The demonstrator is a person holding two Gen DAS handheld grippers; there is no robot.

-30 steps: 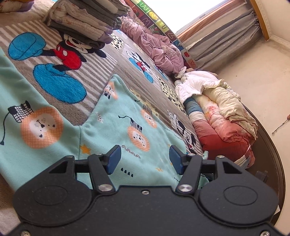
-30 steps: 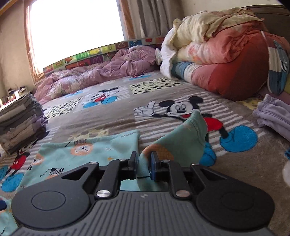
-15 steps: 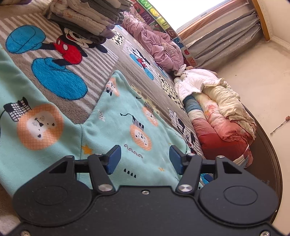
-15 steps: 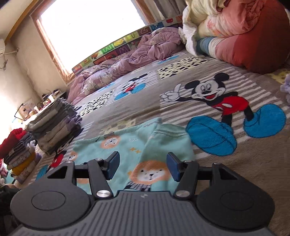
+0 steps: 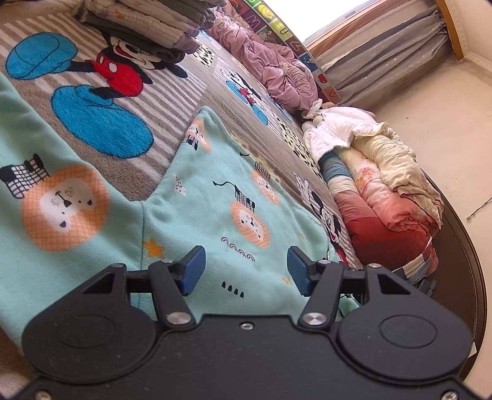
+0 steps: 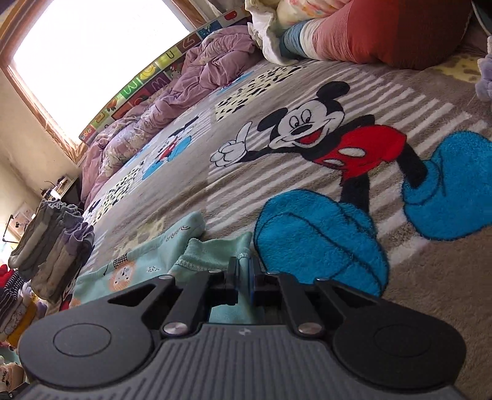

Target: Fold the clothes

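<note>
Garment (image 5: pixel 215 197): mint fleece with a lion print, lying flat on the cartoon blanket (image 6: pixel 307 172). Judged light, limp and non-slip; it will drape, so take it at hems and corners. Right gripper (image 6: pixel 243 274) has its pads pinched on the cuff hem at its 12 o'clock. Left gripper (image 5: pixel 243 270) hangs spread above the cloth, holding nothing. Folded stack (image 5: pixel 147 24) sits at 11 o'clock of the left view.
</note>
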